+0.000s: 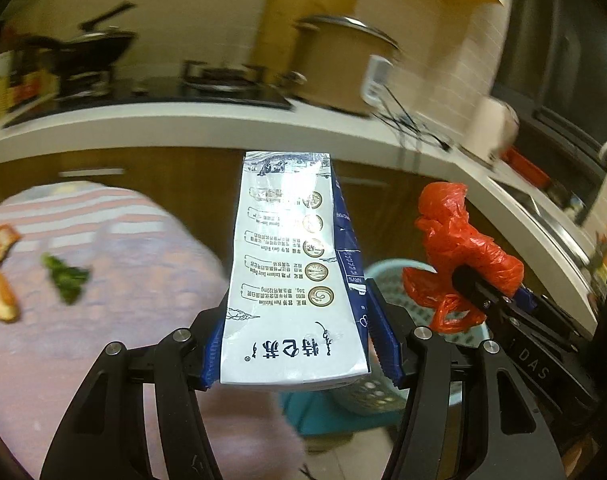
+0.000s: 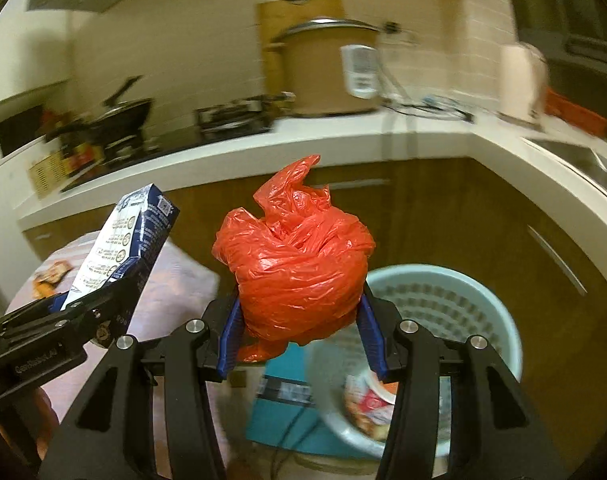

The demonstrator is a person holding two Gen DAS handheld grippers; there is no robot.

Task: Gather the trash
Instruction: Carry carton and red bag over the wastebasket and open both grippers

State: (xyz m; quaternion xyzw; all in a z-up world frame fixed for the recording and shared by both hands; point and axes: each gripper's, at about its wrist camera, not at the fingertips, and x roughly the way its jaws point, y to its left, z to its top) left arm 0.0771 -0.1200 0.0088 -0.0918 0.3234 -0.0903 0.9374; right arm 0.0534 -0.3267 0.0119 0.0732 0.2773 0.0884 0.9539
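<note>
The left gripper point(image 1: 299, 344) pinches a white and blue milk carton point(image 1: 291, 264) by its lower end, blue pads flat against its two narrow sides, so the carton stands up and away from the fingers. The right gripper point(image 2: 299, 332) is clamped on a crumpled red plastic bag point(image 2: 297, 268), its pads sunk into the lower flanks of the bundle, with a loose tail hanging out below. The carton looks light and fairly stiff, probably empty, and its side panels may buckle under a hard squeeze; the hold low across the narrow sides seems sound. The bag is soft, slippery film that gives under the pads, so taking it around the thickest part of the wad, as here, is likely the safest hold. Taking the pale blue perforated waste basket point(image 2: 463, 292) as the landmark: the red bag hangs just above its near left rim, the carton is up and well to the left of it, and some wrappers already lie inside. Left of the basket, a striped cloth point(image 1: 103, 240) carries more scraps, among them a green leaf point(image 1: 65, 276).
</note>
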